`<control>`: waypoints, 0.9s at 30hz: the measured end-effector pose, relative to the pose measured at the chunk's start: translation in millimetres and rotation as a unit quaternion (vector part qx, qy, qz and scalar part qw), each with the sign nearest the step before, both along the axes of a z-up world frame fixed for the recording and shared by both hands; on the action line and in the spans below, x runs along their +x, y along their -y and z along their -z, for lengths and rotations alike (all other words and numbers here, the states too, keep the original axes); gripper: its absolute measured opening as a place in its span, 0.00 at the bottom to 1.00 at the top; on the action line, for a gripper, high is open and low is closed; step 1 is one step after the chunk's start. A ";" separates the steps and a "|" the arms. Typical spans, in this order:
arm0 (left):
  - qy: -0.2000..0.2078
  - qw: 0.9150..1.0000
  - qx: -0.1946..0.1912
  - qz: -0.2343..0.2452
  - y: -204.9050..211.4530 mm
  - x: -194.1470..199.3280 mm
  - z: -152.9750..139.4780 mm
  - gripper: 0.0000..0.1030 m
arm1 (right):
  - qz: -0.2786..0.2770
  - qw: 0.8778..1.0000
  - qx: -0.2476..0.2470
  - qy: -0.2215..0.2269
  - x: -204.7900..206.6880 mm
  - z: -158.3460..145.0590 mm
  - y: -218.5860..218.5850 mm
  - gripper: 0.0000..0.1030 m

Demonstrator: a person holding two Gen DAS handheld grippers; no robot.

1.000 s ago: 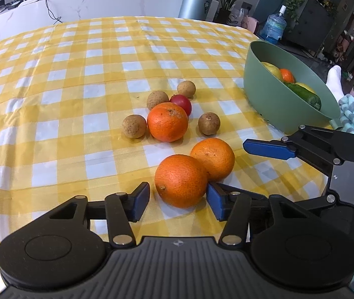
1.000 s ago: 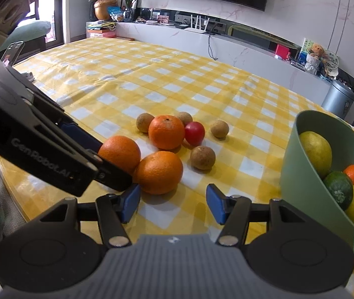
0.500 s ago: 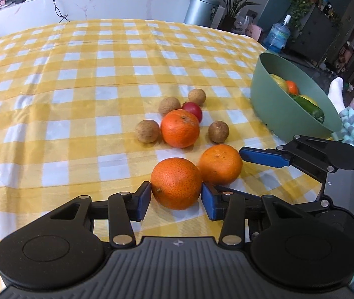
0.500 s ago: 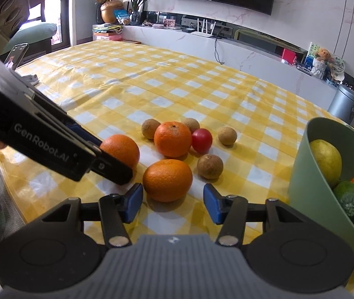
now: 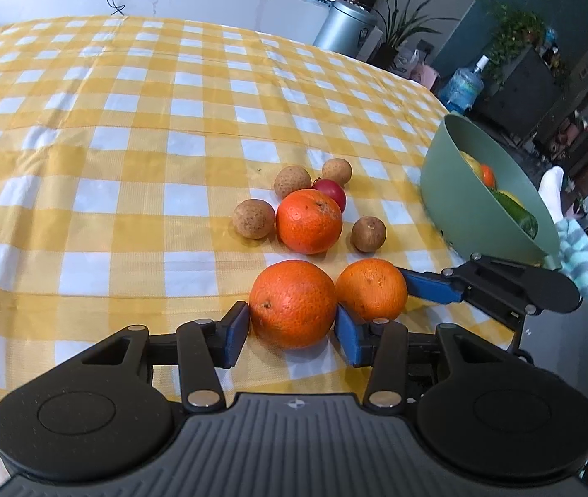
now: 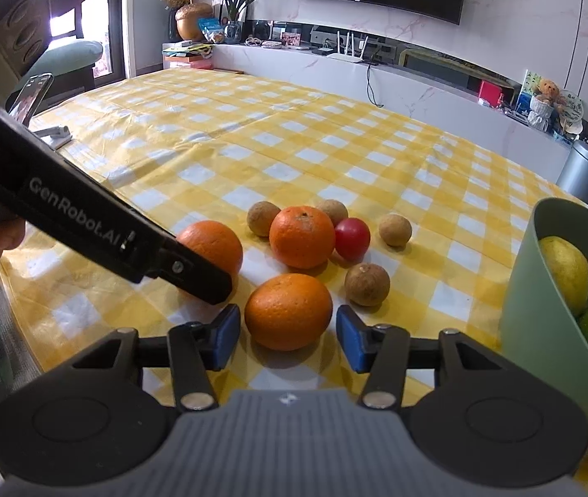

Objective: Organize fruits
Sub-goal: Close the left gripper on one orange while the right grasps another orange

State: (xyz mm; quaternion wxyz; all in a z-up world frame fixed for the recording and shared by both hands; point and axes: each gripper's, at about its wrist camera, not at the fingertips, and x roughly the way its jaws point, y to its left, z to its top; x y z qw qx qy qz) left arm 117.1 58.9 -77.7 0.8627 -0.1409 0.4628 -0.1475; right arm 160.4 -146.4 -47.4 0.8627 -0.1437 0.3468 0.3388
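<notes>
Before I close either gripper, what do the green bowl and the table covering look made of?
The bowl looks like matte plastic: smooth, thin wall, no glare, though coated ceramic is possible. The tablecloth looks like woven fabric: fine weave texture, creases, yellow and white checks.

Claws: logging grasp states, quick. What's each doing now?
Left claw: brackets the near orange; grip cannot be told.
Right claw: open, flanking another orange.
</notes>
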 end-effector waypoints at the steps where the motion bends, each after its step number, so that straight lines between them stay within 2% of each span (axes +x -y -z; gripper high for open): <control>1: -0.001 1.000 -0.003 -0.001 -0.2 0.0 1.0 0.50 | 0.000 1.000 -0.002 0.001 -0.1 0.3 -0.8 0.45; 3: 0.001 1.000 -0.003 -0.002 0.4 -0.5 1.1 0.50 | 0.001 1.000 -0.003 0.003 0.8 0.1 -1.2 0.42; 16: 0.006 1.000 0.002 -0.030 5.8 -3.4 1.5 0.49 | 0.007 1.000 -0.015 -0.002 1.0 -3.2 -0.8 0.42; 22: 0.015 0.999 0.028 -0.043 13.1 -7.1 -2.5 0.48 | 0.020 1.000 -0.013 0.007 -0.5 -9.9 7.9 0.41; 27: 0.021 0.998 0.019 -0.055 15.7 -9.6 -11.9 0.48 | 0.028 0.999 -0.007 0.018 -3.0 -19.5 15.7 0.41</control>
